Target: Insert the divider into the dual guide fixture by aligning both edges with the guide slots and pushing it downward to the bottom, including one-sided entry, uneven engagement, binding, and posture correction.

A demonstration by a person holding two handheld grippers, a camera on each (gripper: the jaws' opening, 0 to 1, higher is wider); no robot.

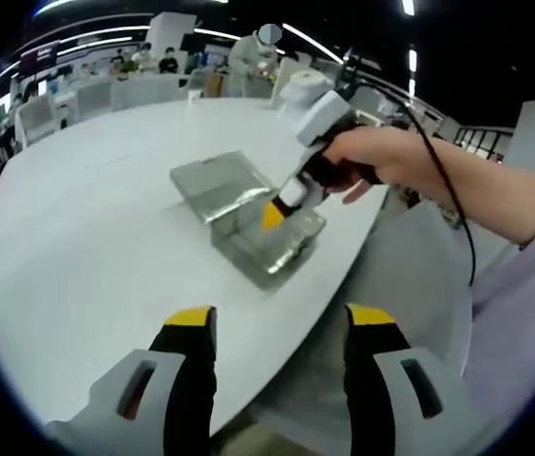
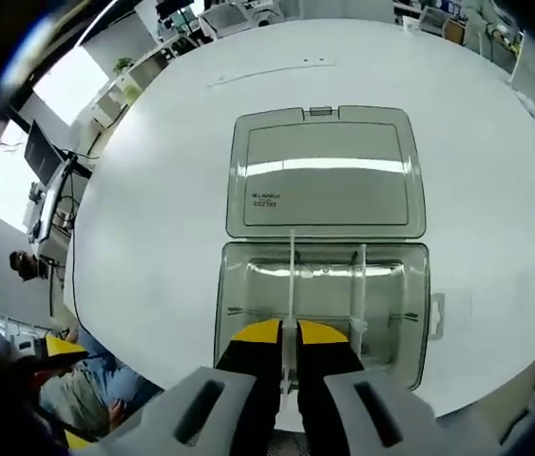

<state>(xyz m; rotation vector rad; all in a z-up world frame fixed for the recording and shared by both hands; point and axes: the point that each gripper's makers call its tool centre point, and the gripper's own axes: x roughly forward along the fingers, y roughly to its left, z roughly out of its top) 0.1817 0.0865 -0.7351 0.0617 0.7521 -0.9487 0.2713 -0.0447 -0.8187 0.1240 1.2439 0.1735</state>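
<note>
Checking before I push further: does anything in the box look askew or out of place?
Nothing stands out. The clear box sits flat on the white table with its lid folded open behind it. The right gripper pinches one divider, which runs straight; a second divider stands parallel beside it.

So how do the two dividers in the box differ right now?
The left divider is pinched by the right gripper; the right divider stands free. The left divider reaches further toward the open lid; the right one looks shorter. Both are thin, clear, and upright in the box.
</note>
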